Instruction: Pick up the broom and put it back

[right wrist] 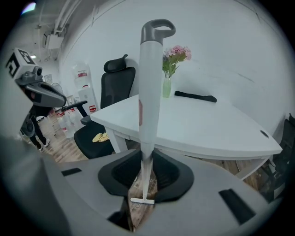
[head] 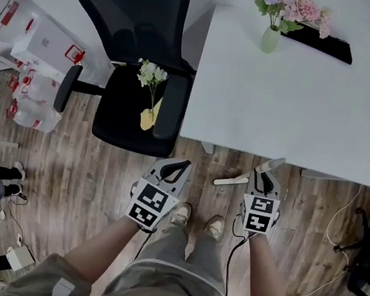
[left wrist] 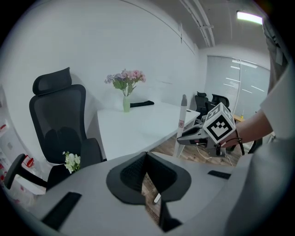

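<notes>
Right gripper view: the broom (right wrist: 148, 92) is gripped upright on its thin lower shaft by the right hand-held gripper (right wrist: 144, 177). It is held over the floor, just off the near edge of the worktop (right wrist: 221, 133). It is judged light and stiff, with a smooth handle that may swivel, so a hold on the thicker white grip would be steadier. The left hand-held gripper (left wrist: 147, 159) is closed and empty. The chair (head: 136, 64) and the worktop edge must be cleared. The vase (head: 271, 38) stands at the far edge.

The right gripper (right wrist: 144, 179) is clamping the broom (right wrist: 148, 92) upright. Its grey loop (right wrist: 158, 30) is standing topmost, before the white table (right wrist: 207, 124).
</notes>
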Tool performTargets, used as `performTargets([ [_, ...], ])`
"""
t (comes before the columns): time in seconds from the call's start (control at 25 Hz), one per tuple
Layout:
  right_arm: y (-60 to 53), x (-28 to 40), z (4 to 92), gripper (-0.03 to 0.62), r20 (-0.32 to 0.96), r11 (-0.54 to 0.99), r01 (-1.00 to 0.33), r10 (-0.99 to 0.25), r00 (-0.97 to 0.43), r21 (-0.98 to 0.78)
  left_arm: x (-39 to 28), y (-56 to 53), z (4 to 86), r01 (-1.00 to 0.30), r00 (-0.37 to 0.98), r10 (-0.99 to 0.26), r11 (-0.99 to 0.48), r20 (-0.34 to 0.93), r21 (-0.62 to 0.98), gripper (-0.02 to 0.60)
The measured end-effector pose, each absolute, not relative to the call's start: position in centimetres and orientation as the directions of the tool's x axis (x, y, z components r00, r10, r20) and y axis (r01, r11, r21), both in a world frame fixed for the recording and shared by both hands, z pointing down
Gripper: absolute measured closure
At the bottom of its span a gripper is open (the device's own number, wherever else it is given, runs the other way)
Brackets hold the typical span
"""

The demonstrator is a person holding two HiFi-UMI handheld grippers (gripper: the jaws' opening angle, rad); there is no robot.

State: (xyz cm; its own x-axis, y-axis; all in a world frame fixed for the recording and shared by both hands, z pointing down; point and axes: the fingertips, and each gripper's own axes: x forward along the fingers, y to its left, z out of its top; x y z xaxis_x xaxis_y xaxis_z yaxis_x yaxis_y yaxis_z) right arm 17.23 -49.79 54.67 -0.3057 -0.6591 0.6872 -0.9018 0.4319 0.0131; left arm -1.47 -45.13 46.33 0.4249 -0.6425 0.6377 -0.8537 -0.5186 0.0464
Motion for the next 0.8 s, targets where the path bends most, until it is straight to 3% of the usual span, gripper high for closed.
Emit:
performTargets([
  [0.56, -53.0, 15.7, 55.4, 0.468, 0.650, 0.441, -0.896, -0.694, -0.309, 0.044, -3.2, -44.7, 46.2, -0.855, 0.401, -0.664, -0.519, 0.631, -0.002, 0.565],
  [0.8, -52.0, 15.8, 51.3, 0.470, 0.612, 0.426, -0.904, -0.720, -0.328, 0.017, -4.0, -45.1, 44.3, -0.863, 0.393, -0.688, -0.505, 0.609, -0.014, 0.566],
])
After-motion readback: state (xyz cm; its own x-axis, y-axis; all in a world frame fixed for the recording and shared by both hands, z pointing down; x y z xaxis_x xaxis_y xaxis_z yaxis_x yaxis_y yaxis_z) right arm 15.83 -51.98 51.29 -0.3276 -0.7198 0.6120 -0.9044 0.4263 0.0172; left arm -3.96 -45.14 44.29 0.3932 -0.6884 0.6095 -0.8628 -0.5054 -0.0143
